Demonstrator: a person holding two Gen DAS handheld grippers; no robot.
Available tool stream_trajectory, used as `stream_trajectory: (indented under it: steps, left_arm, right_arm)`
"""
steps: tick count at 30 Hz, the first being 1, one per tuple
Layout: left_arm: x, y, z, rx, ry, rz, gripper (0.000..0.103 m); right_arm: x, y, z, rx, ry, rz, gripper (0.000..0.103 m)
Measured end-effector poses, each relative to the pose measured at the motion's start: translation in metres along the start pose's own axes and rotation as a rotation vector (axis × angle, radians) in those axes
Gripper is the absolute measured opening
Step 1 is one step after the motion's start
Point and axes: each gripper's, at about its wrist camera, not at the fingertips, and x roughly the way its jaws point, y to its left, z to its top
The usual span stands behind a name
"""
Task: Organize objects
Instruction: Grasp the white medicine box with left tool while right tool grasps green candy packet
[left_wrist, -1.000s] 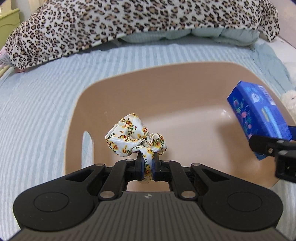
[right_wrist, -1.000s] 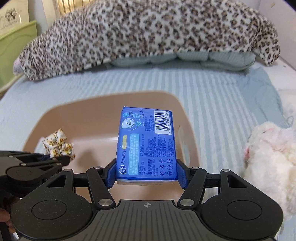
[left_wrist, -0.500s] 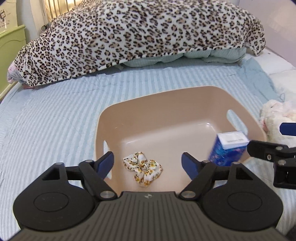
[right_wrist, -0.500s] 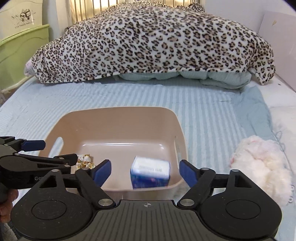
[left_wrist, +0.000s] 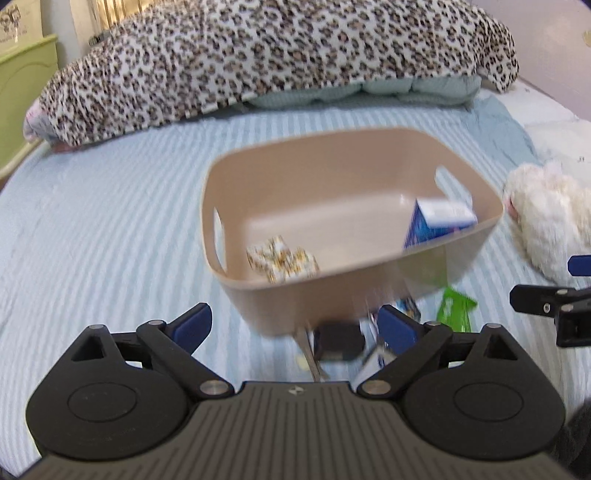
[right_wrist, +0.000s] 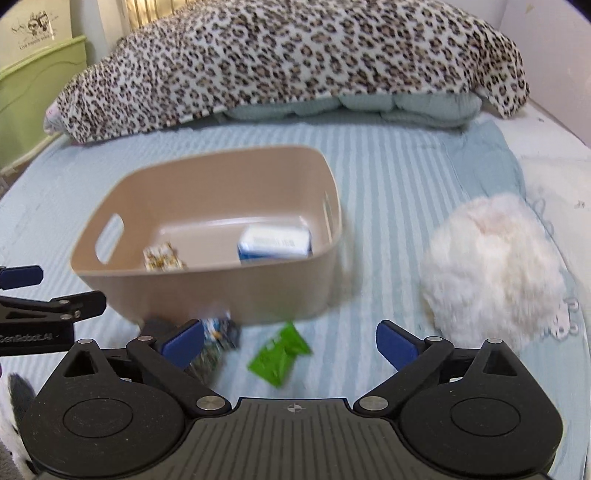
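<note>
A tan plastic basket (left_wrist: 351, 291) (right_wrist: 236, 295) stands on the striped bed. In it lie a floral scrunchie (left_wrist: 282, 259) (right_wrist: 162, 257) at the left and a blue tissue pack (left_wrist: 436, 221) (right_wrist: 275, 243) at the right. My left gripper (left_wrist: 295, 325) is open and empty, pulled back in front of the basket. My right gripper (right_wrist: 290, 341) is open and empty, also in front of the basket. A green packet (right_wrist: 279, 352) (left_wrist: 456, 310) lies on the bed between the right gripper's fingers. A small black object (left_wrist: 338, 341) and a printed packet (right_wrist: 214, 343) lie by the basket's near wall.
A white fluffy toy (right_wrist: 491, 269) (left_wrist: 546, 218) lies right of the basket. A leopard-print blanket (right_wrist: 295, 62) and pale pillows fill the far end of the bed. A green cabinet (right_wrist: 33, 81) stands at the far left.
Both grippers have let go of the scrunchie and the tissue pack into the basket, then drawn back and up. Loose items in front of the basket have come into view.
</note>
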Motion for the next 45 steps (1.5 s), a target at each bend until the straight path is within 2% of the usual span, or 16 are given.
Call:
stream_trajectory:
  steps: [7,13,24,27,31,33,35,36,37,39,40,41,45]
  left_arm:
    - [0.023,-0.006,-0.028,0.008,0.074,-0.053,0.097]
    - [0.037,-0.015,-0.038,0.039,0.097,-0.091,0.096]
    - [0.073,-0.021,-0.043,0.036,0.142,-0.101,0.095]
    - [0.081,-0.018,-0.042,0.021,0.151,-0.104,0.091]
    - [0.085,-0.012,-0.044,-0.016,0.156,-0.141,0.08]
    - [0.085,-0.009,-0.044,-0.03,0.154,-0.161,0.071]
    - [0.085,-0.008,-0.044,-0.043,0.158,-0.178,0.056]
    - [0.086,-0.006,-0.044,-0.049,0.159,-0.18,0.053]
    - [0.086,-0.005,-0.043,-0.053,0.161,-0.177,0.044]
    - [0.087,-0.001,-0.041,-0.058,0.161,-0.171,0.04]
    - [0.087,0.001,-0.041,-0.061,0.163,-0.175,0.039]
    - [0.088,0.002,-0.04,-0.064,0.165,-0.178,0.038]
    - [0.087,0.009,-0.041,-0.075,0.177,-0.185,0.035]
  right_arm:
    - [0.023,-0.006,-0.027,0.025,0.066,-0.014,0.101]
    - [0.044,-0.004,-0.044,0.021,0.095,-0.022,0.101]
    - [0.077,0.0,-0.05,0.032,0.084,-0.023,0.1]
    - [0.085,0.0,-0.049,0.048,0.077,-0.015,0.097]
    - [0.096,0.003,-0.048,0.067,0.067,-0.004,0.087]
    - [0.102,0.006,-0.047,0.067,0.066,-0.006,0.081]
    - [0.104,0.01,-0.048,0.06,0.05,-0.018,0.07]
    - [0.105,0.013,-0.048,0.052,0.039,-0.017,0.068]
    - [0.105,0.015,-0.048,0.046,0.037,-0.014,0.06]
    - [0.105,0.019,-0.049,0.035,0.035,-0.008,0.049]
    - [0.105,0.02,-0.05,0.031,0.034,-0.001,0.04]
    - [0.104,0.021,-0.05,0.029,0.033,0.006,0.034]
    - [0.1,0.019,-0.051,0.049,0.022,0.023,0.024]
